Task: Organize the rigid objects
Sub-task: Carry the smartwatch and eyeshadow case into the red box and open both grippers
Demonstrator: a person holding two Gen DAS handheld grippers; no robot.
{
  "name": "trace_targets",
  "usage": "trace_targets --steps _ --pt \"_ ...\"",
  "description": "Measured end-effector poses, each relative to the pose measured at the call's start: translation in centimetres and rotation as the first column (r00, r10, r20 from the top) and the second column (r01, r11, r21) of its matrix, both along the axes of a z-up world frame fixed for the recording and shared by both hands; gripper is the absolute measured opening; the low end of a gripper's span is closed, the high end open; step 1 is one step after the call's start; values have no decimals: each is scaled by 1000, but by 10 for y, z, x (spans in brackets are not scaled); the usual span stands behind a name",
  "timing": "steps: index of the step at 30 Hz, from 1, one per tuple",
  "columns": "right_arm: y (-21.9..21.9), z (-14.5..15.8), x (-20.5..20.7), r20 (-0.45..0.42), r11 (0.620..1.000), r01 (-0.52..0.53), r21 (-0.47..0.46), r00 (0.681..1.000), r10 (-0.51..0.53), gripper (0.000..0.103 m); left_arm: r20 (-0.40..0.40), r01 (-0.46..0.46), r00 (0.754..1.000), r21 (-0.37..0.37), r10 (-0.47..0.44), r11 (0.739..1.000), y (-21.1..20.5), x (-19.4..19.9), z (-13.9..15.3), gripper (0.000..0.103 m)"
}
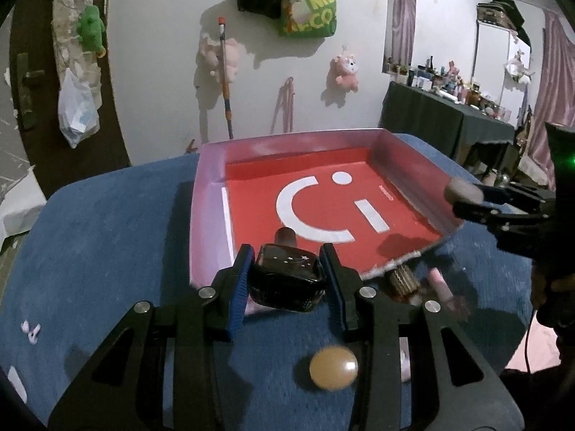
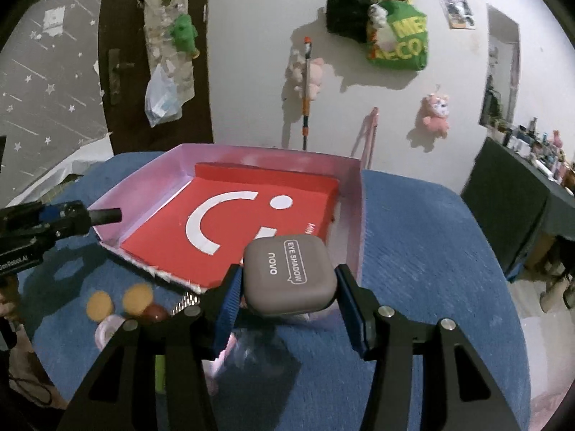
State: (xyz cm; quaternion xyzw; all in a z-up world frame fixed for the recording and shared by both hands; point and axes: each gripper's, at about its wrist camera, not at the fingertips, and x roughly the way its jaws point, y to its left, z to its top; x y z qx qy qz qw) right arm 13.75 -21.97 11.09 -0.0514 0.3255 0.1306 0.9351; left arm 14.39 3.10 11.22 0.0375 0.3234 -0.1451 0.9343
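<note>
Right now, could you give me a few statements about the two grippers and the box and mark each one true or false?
1. The left gripper holds a black bottle. True.
2. The right gripper is empty. False: it grips a grey eye shadow case.
3. The box has a red floor. True.
4. The box already holds several items. False: nothing lies in it.
5. Round tan discs lie on the blue cloth. True.

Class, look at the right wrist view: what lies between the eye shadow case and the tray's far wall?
Only the bare red tray floor with its white smiley; nothing lies between the eye shadow case in the right gripper and the far wall.
</note>
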Motion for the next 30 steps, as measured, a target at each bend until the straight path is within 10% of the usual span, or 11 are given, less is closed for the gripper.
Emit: trace_targets --steps 12,30 --pt "27 -27 86 -276 986 -86 -144 960 44 54 -188 50 982 99 -31 994 -21 70 -44 35" --pt "43 -35 92 -332 934 -191 -301 939 85 51 -290 101 956 186 -43 977 -31 82 -64 34"
